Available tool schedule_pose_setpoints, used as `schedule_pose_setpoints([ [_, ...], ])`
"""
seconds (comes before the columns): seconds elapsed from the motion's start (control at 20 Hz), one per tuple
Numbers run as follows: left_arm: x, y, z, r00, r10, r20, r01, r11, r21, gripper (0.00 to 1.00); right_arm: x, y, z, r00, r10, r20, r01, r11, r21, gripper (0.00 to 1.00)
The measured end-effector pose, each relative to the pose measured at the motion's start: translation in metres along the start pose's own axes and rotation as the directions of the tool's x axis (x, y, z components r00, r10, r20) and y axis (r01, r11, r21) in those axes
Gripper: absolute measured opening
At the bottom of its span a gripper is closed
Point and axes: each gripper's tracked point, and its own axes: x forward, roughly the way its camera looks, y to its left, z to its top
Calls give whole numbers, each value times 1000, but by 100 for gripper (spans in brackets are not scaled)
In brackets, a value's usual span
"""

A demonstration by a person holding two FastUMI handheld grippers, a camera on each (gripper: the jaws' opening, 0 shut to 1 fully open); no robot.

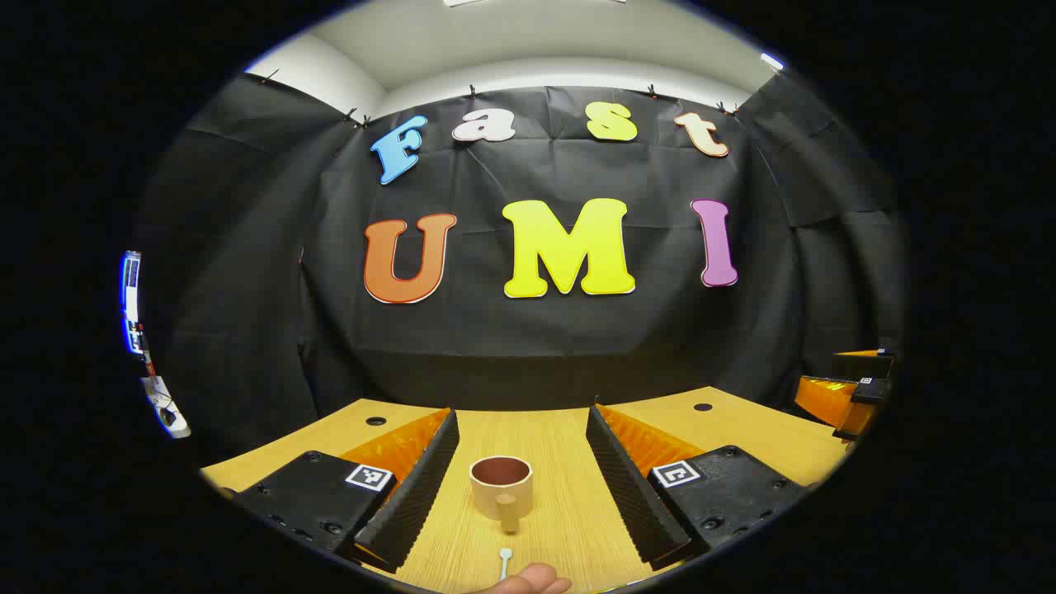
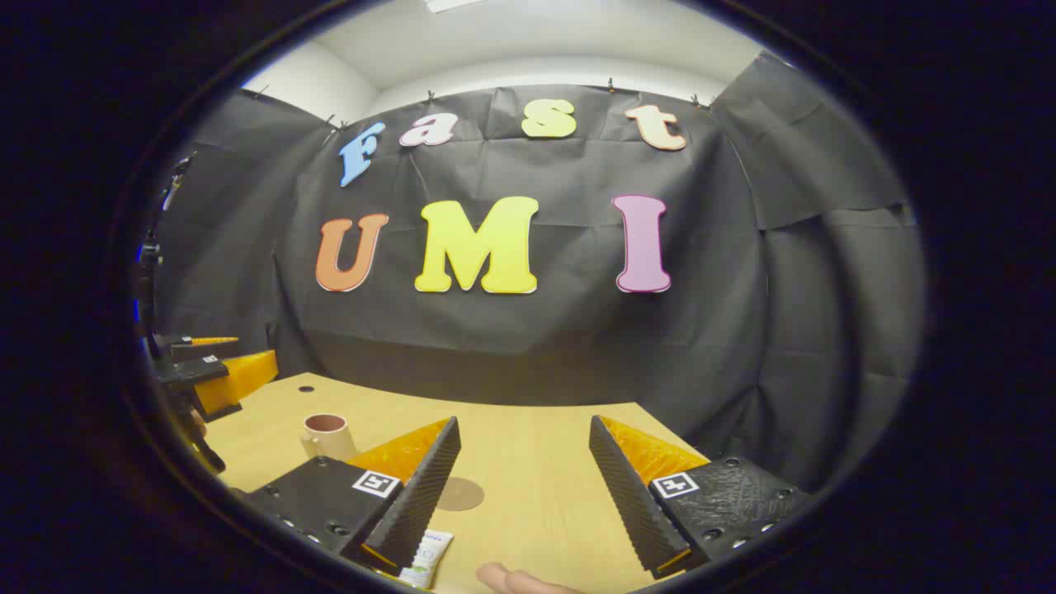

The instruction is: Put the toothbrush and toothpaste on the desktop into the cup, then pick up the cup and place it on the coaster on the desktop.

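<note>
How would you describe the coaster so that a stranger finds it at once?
Look at the wooden desk in the right gripper view. The coaster lies flat between the right gripper's open fingers, right of the cup. It is a thin brown disc, the only flat round thing there.

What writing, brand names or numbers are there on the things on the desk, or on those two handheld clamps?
Toothpaste tube: it has print, but it is too small and blurred to read.
Left gripper: square black-and-white code markers, a pattern, no words.
Right gripper: the same kind of code markers, no words.
Cup, coaster, toothbrush: no writing visible.
</note>
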Motion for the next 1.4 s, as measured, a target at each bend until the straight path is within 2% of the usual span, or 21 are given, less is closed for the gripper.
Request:
schedule_pose_setpoints([
  [0.1,-8,-5,-4,999,-24,-29,24,1000,-15,98,-8,5,-7,999,-3,-36,3,1000,16,95],
  [0.15,-13,0,-2,1000,-18,-20,17,1000,-25,98,-14,9,-10,999,5,-45,-4,999,32,97],
  [0.25,-19,1,-3,1000,-11,-26,10,999,-36,98,-26,15,-9,999,11,-35,-9,999,45,95],
  [0.45,-23,-1,-5,999,-29,-38,28,999,-22,99,-38,20,-5,1000,-25,14,25,999,-28,93],
  [0.55,-22,7,-7,999,-7,-42,7,1000,-13,99,-35,30,-3,1000,-14,23,14,999,-30,97],
  [0.7,-21,4,-12,998,-15,-58,13,1000,-26,98,-29,46,-5,1000,14,17,-14,1000,-28,95],
  [1.0,-15,14,-32,991,23,-130,-27,999,-32,99,-26,42,-23,1000,15,-19,-14,1000,11,97],
  [1.2,-21,25,-33,991,55,-119,-59,998,-30,99,-28,37,-26,999,24,-25,-25,999,-26,95],
  [1.25,-23,29,-39,990,59,-129,-63,998,-31,99,-29,37,-30,999,27,-21,-28,999,-34,97],
  [1.4,-30,35,-64,982,45,-183,-55,997,-54,99,-29,40,-39,999,29,-29,-30,999,-44,95],
])
